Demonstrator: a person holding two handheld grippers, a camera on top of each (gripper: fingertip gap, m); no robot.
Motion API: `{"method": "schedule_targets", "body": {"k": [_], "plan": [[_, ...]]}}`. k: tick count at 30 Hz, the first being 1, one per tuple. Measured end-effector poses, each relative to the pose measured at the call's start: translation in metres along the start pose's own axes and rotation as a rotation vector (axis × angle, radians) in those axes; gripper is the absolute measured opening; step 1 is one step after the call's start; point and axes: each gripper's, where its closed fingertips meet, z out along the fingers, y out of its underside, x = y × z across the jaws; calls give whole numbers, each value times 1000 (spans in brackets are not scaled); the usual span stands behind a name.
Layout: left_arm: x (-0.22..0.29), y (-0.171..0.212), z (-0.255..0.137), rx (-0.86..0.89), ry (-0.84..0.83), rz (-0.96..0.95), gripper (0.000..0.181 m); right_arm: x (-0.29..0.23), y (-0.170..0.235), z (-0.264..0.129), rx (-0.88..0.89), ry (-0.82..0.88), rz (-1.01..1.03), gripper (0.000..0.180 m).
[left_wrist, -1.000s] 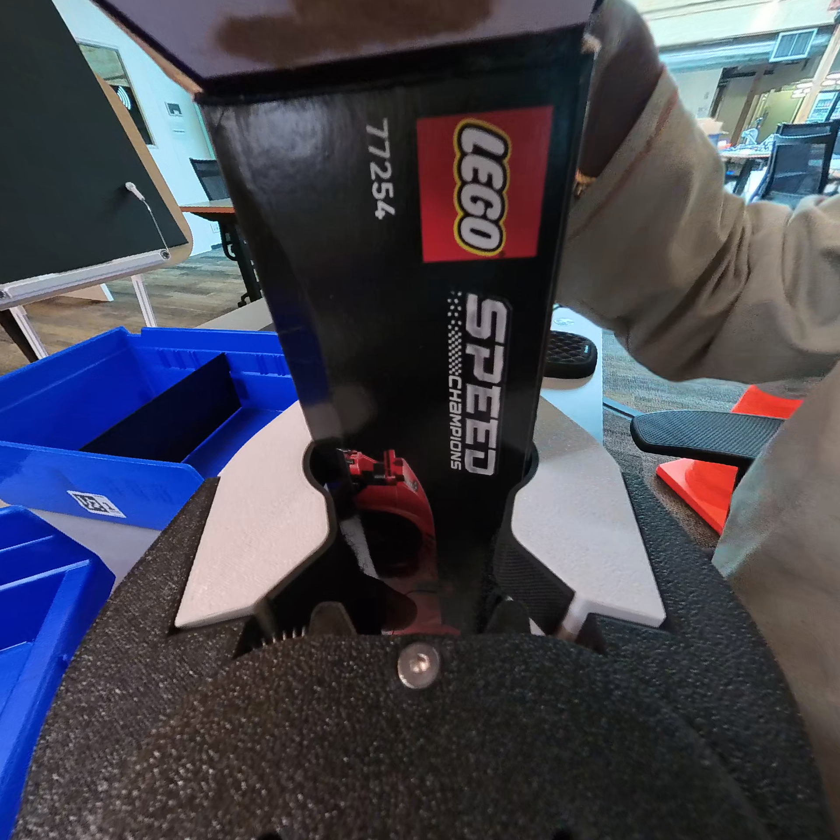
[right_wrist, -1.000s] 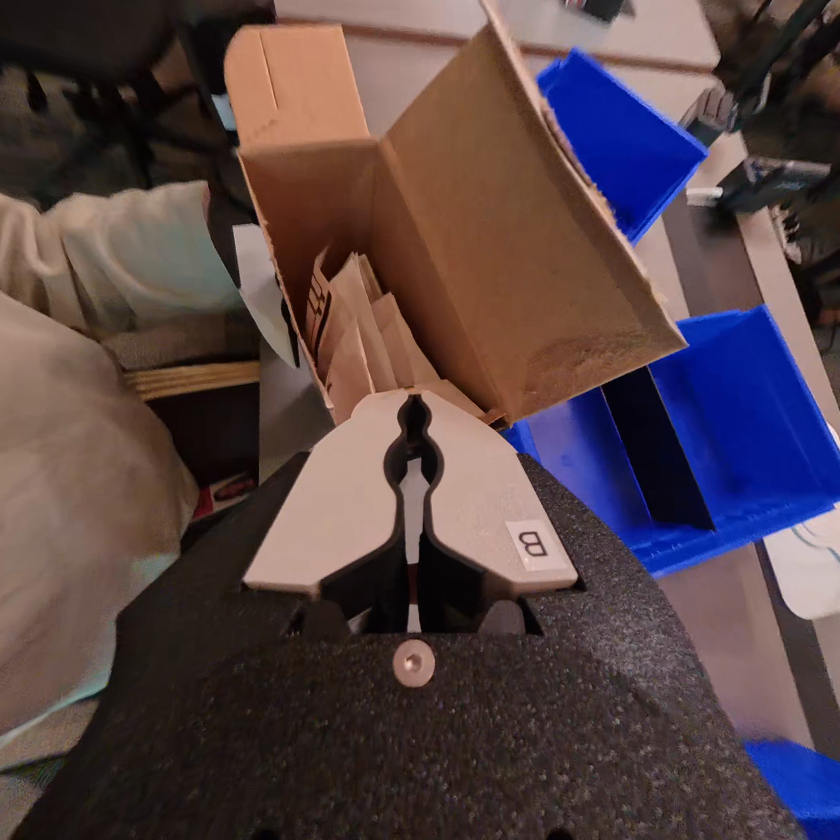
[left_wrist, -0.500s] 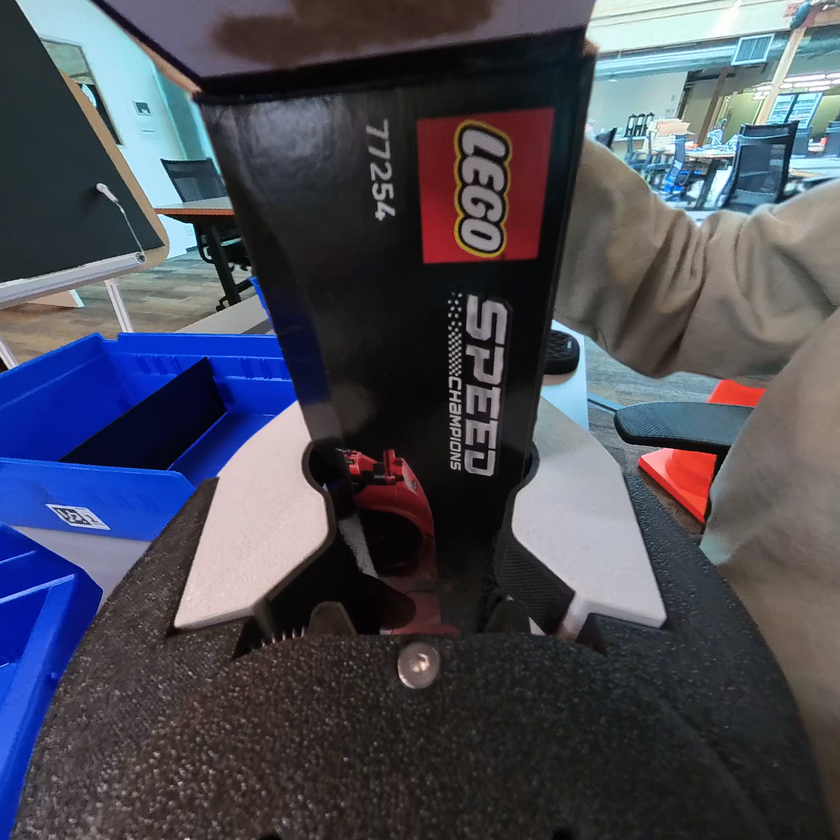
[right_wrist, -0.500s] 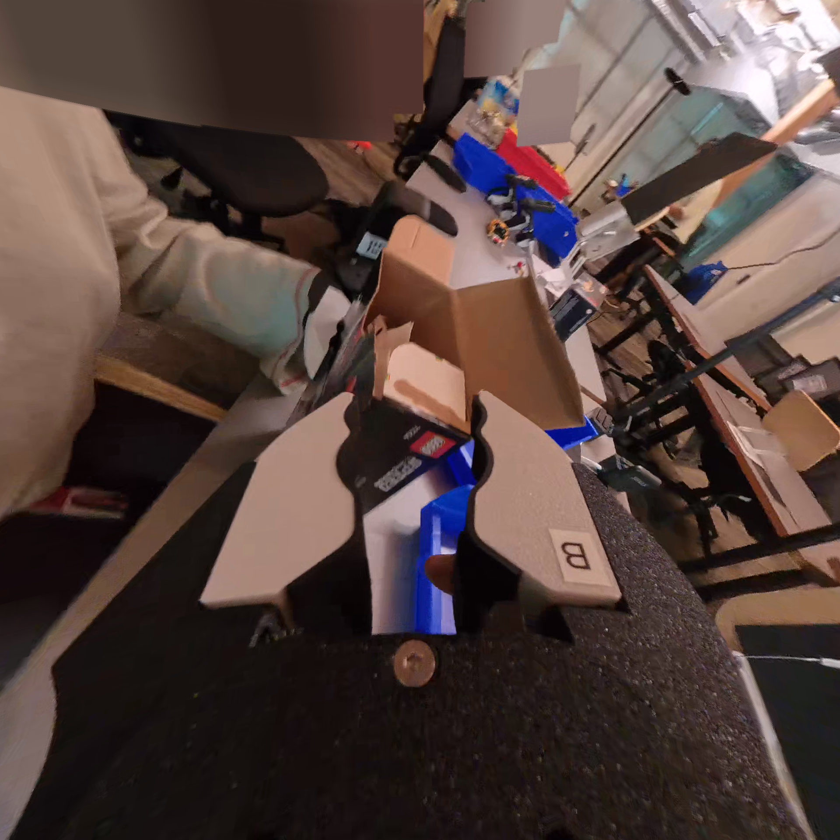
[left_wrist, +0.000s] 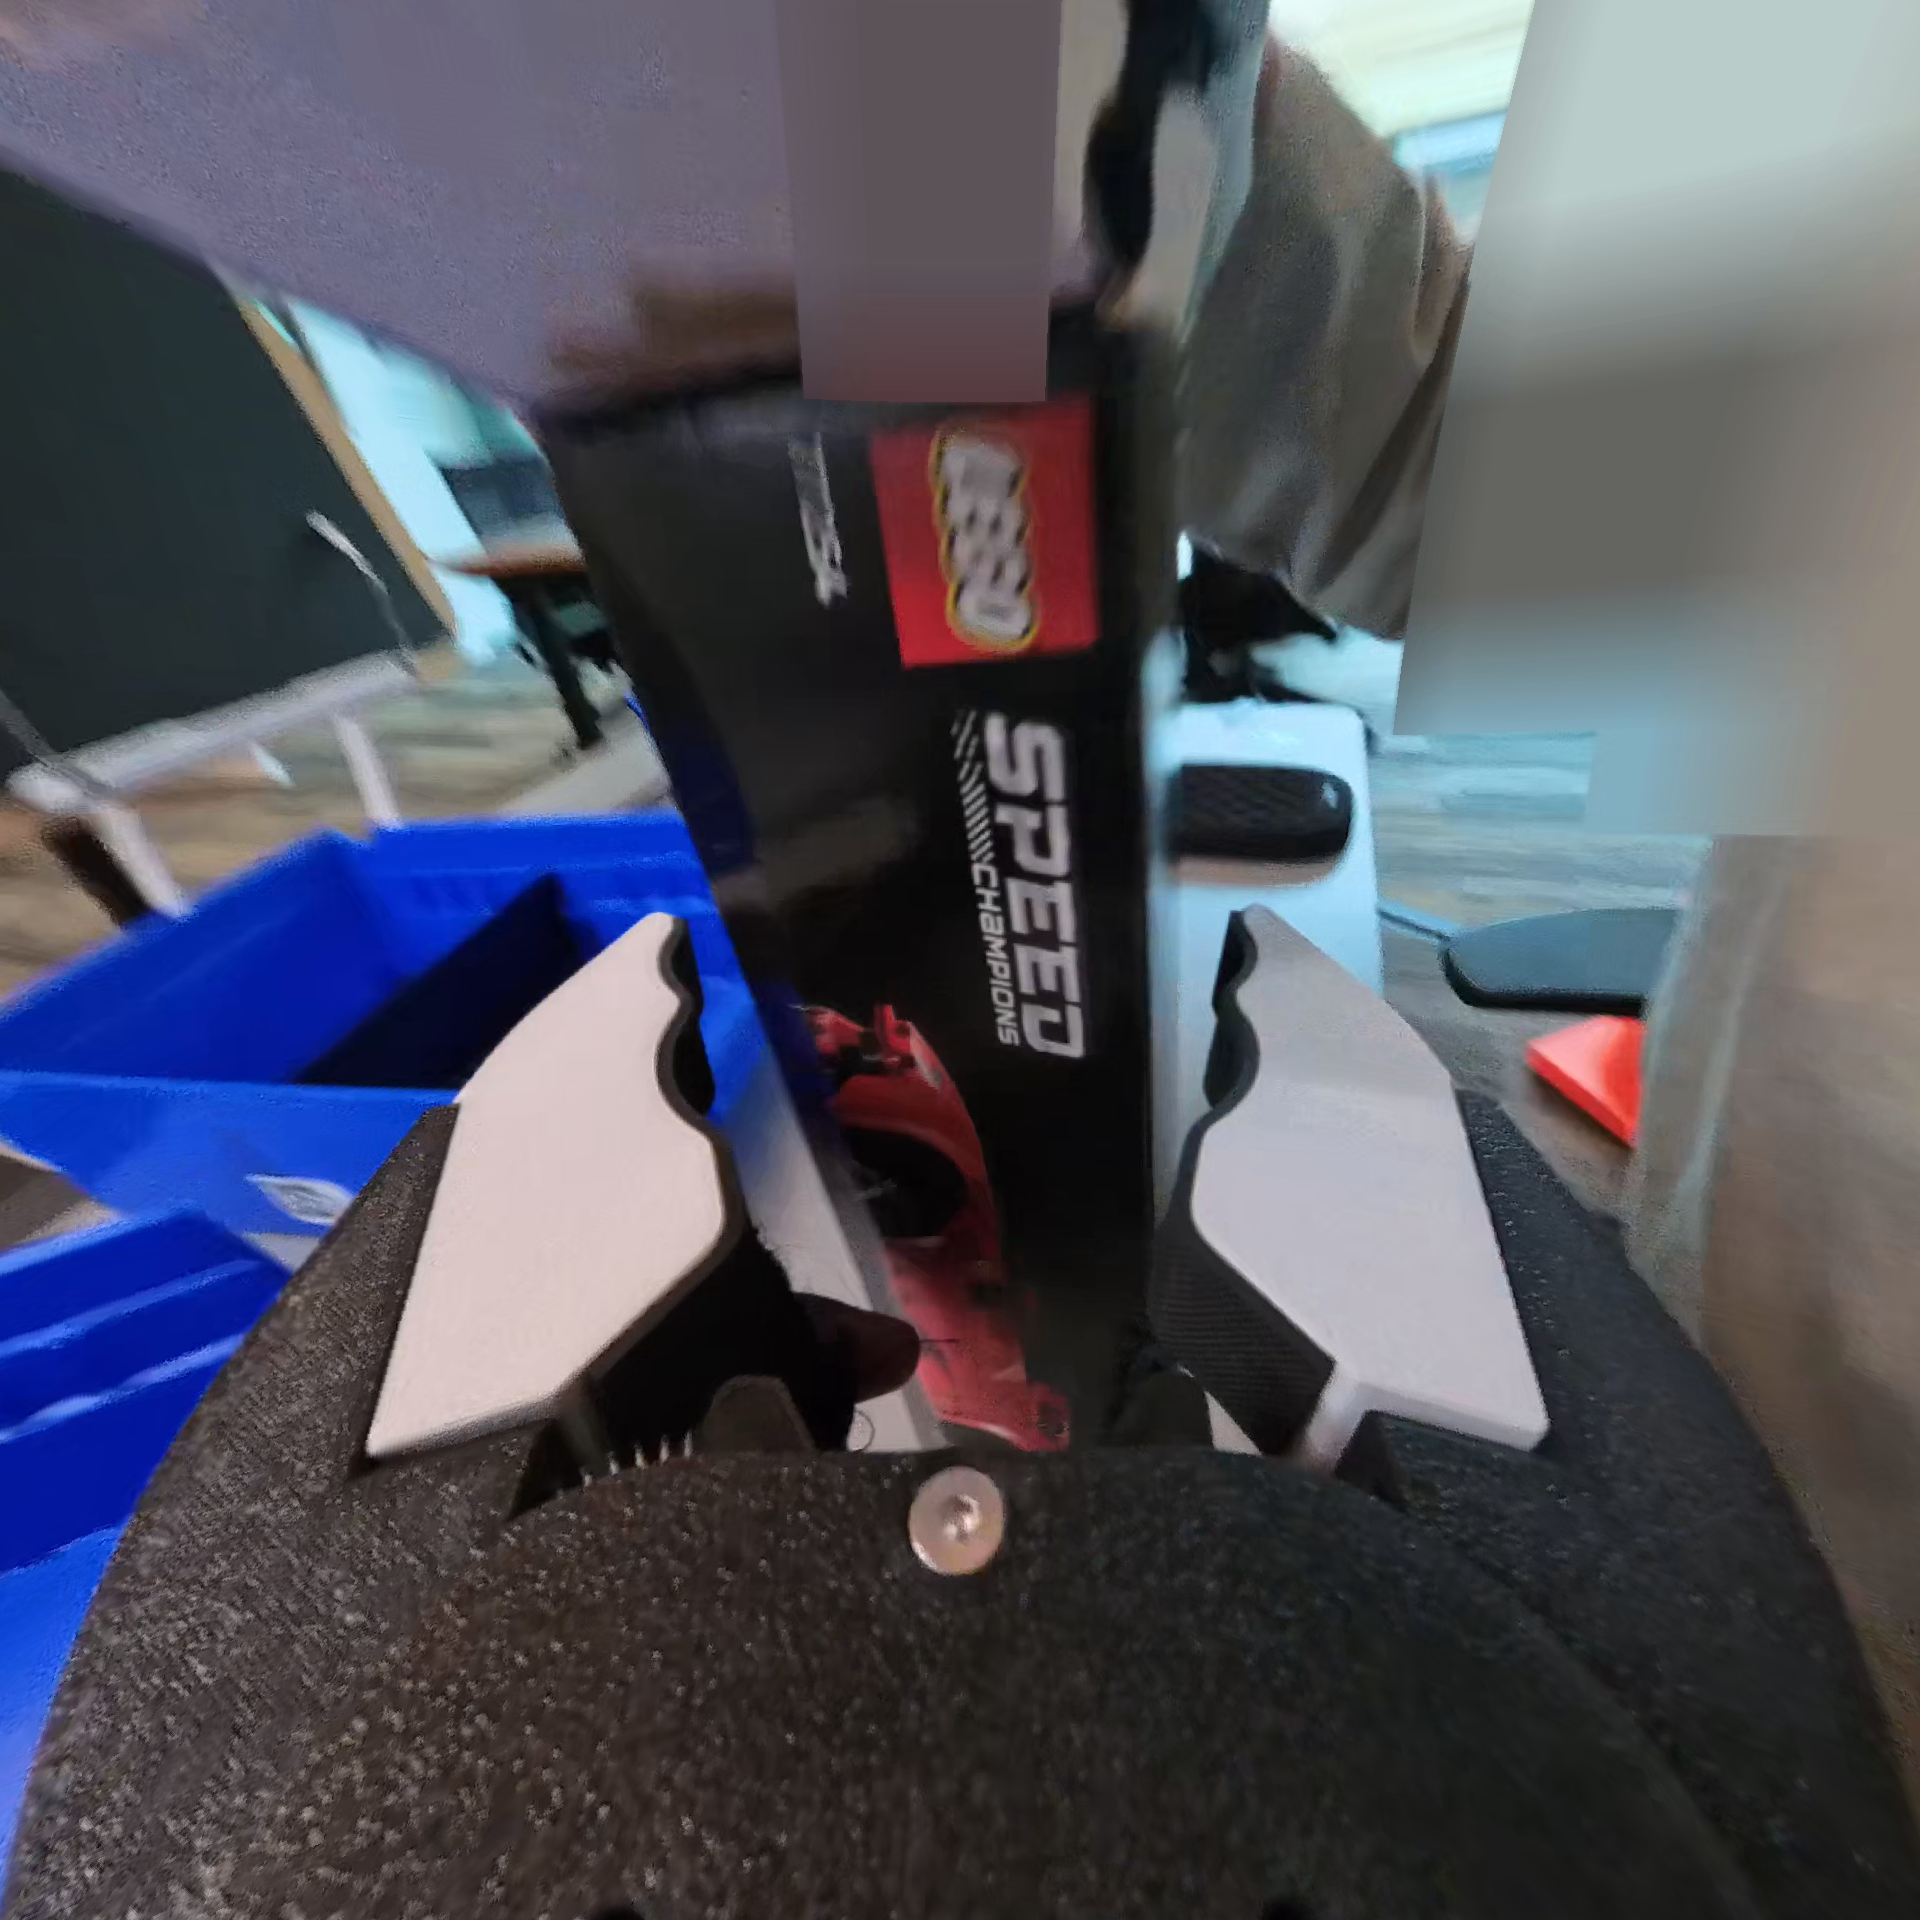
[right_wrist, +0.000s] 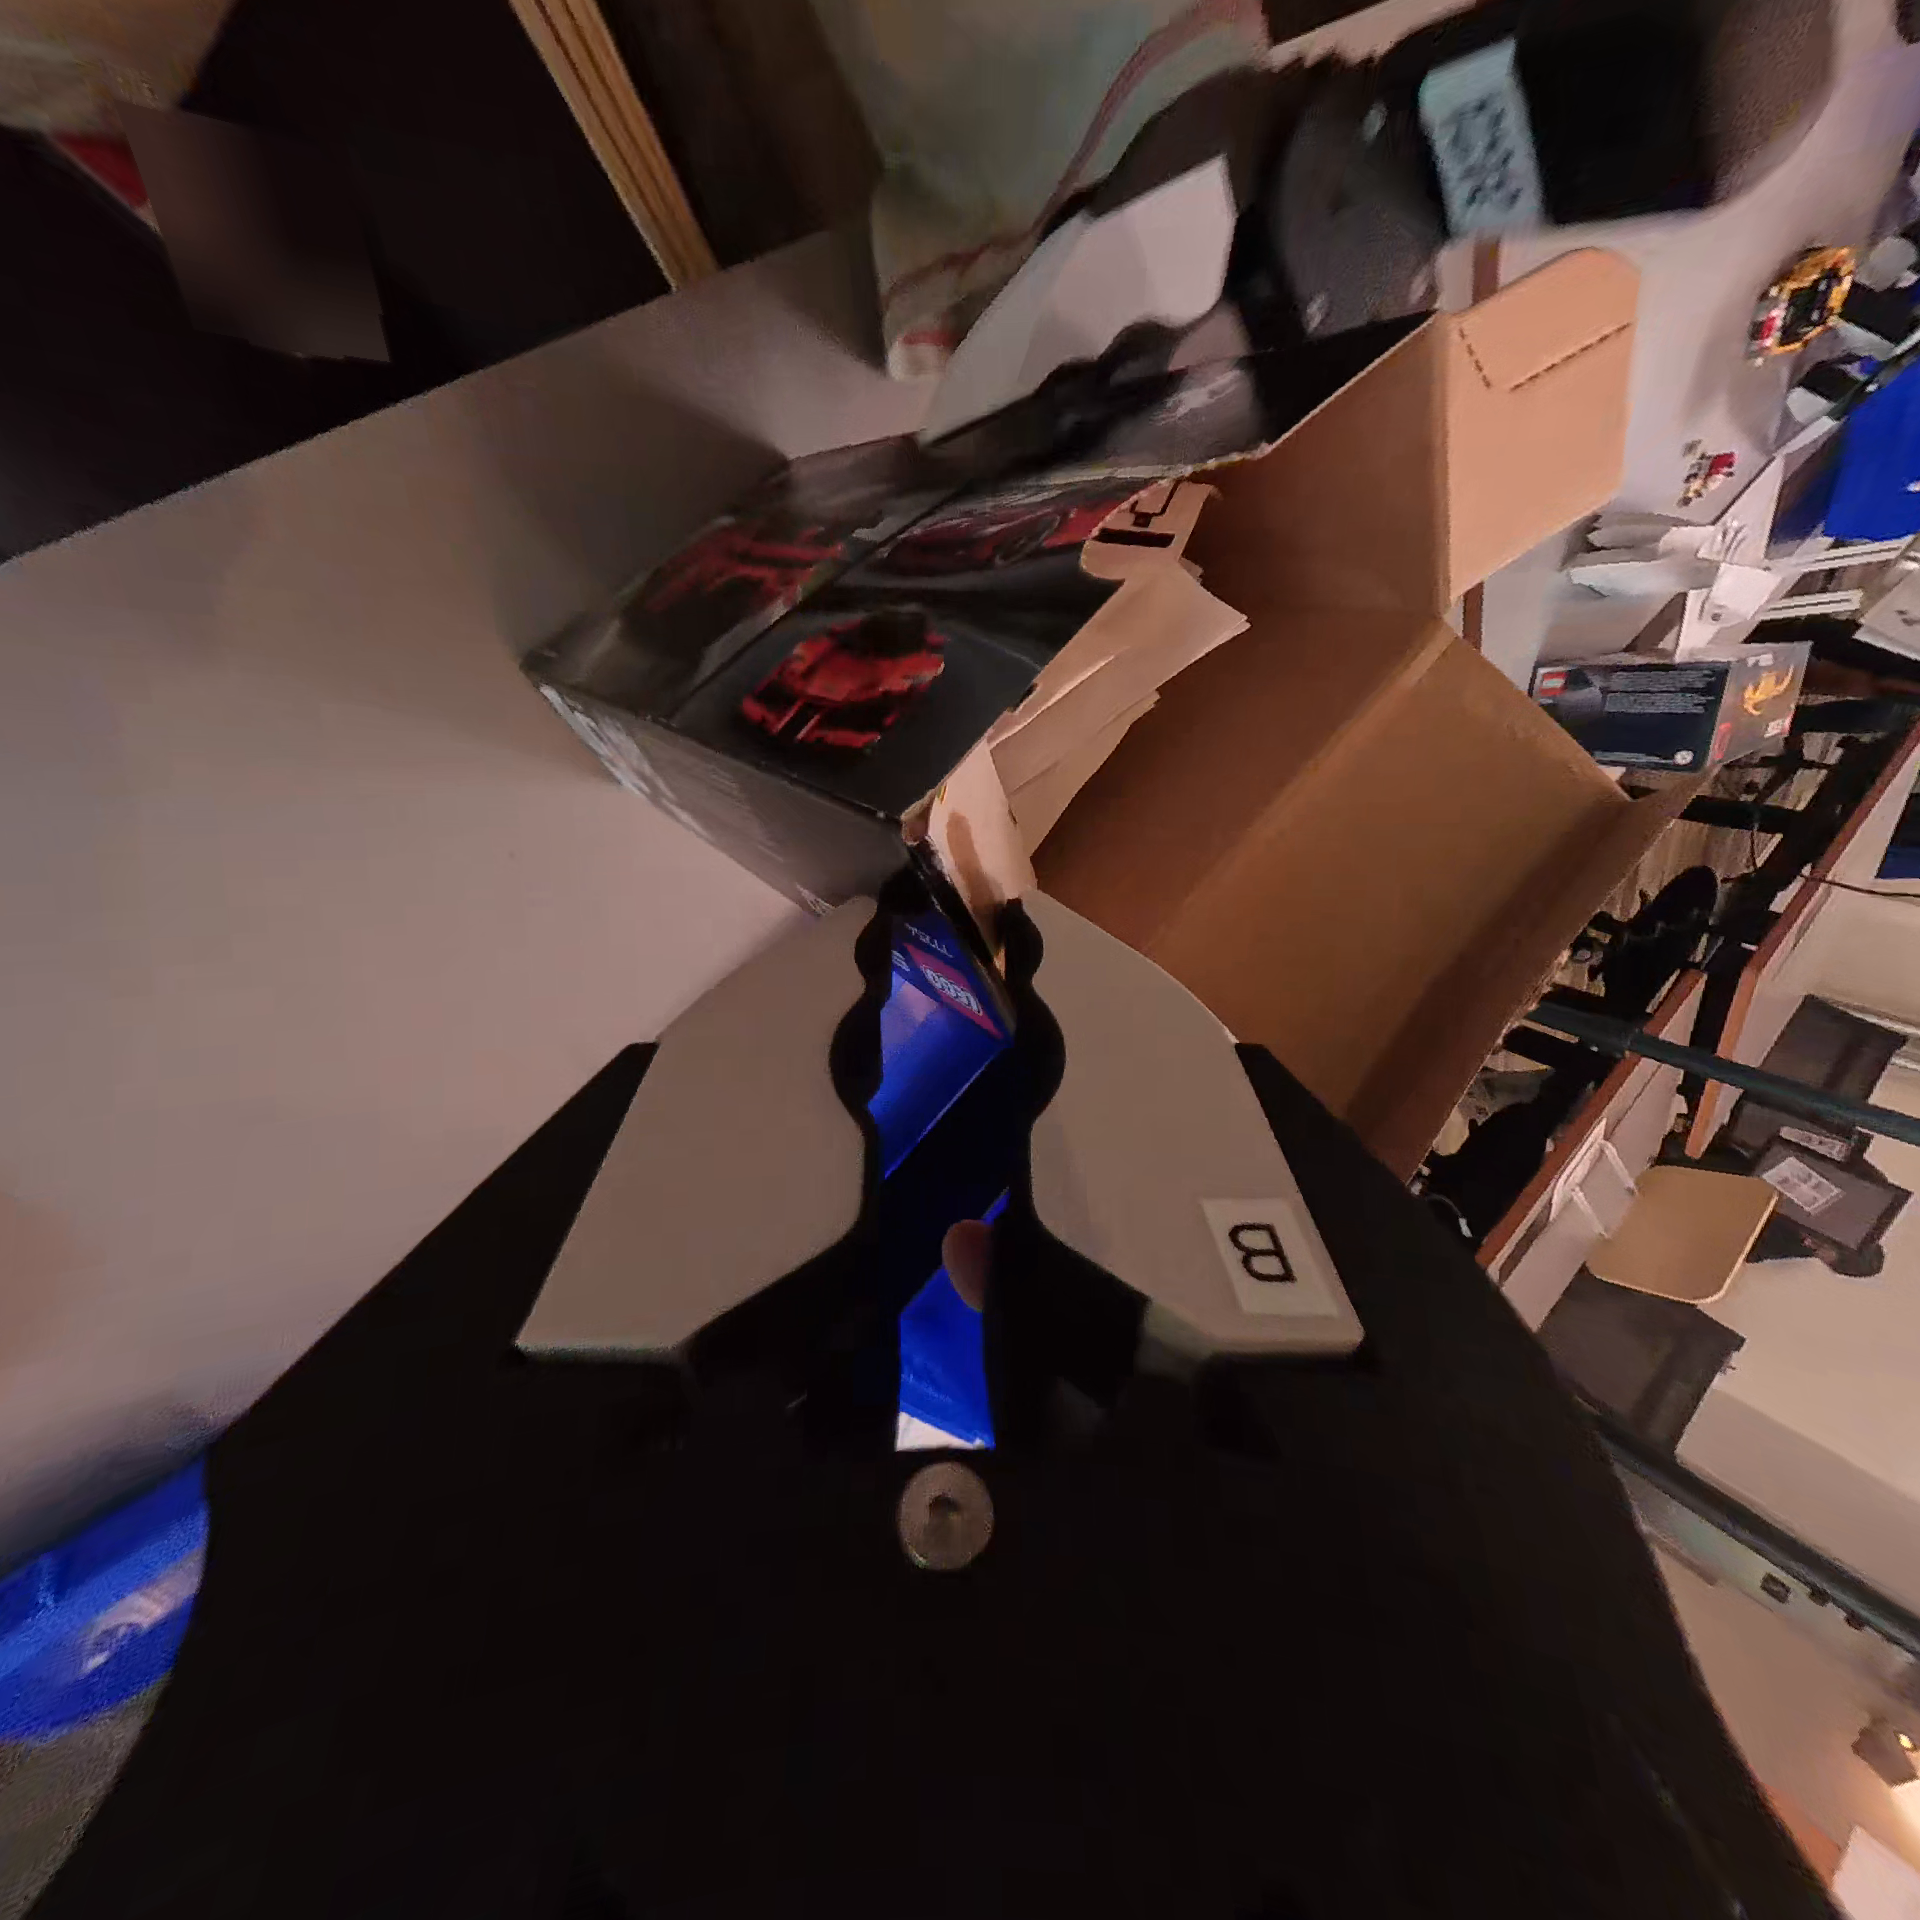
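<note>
A black toy box (left_wrist: 935, 831) with a red logo and a red car picture stands between the jaws of my left gripper (left_wrist: 956, 925), which is open, with a gap on each side of the box. In the right wrist view the same box (right_wrist: 790, 665) lies on the white table (right_wrist: 312, 831), its brown flaps (right_wrist: 1351, 779) open and paper bags (right_wrist: 1122, 665) sticking out. My right gripper (right_wrist: 951, 914) is narrowly open around the near end flap (right_wrist: 951, 997). The left gripper (right_wrist: 1039, 384) shows blurred at the box's far end.
Blue bins (left_wrist: 312, 987) with a black divider stand to the left of the box. A black board on a stand (left_wrist: 156, 468) is behind them. A person's beige sleeve (left_wrist: 1309, 364), a chair armrest (left_wrist: 1558, 966) and a red-orange object (left_wrist: 1590, 1070) are on the right. Another toy box (right_wrist: 1662, 707) sits on a far table.
My left gripper has opened and let go of the black box. My right gripper opened, swung down to the box's near end, and its jaws have narrowed around the end flap.
</note>
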Motion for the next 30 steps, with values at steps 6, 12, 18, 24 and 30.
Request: {"method": "schedule_targets", "body": {"k": [6,12,18,24,30], "plan": [[-12,-65,-90,391,-251,211,67,0,2,0,-41,9,-36,21],[0,-58,-54,175,-232,581,76,0,2,0,-66,2,-43,21],[9,-72,-42,111,-75,666,74,1,0,0,-70,13,-57,21],[16,-57,-20,-135,98,742,74,3,0,1,-62,23,-65,21],[7,-53,-21,-355,181,800,53,3,1,1,-41,32,-51,21]]}}
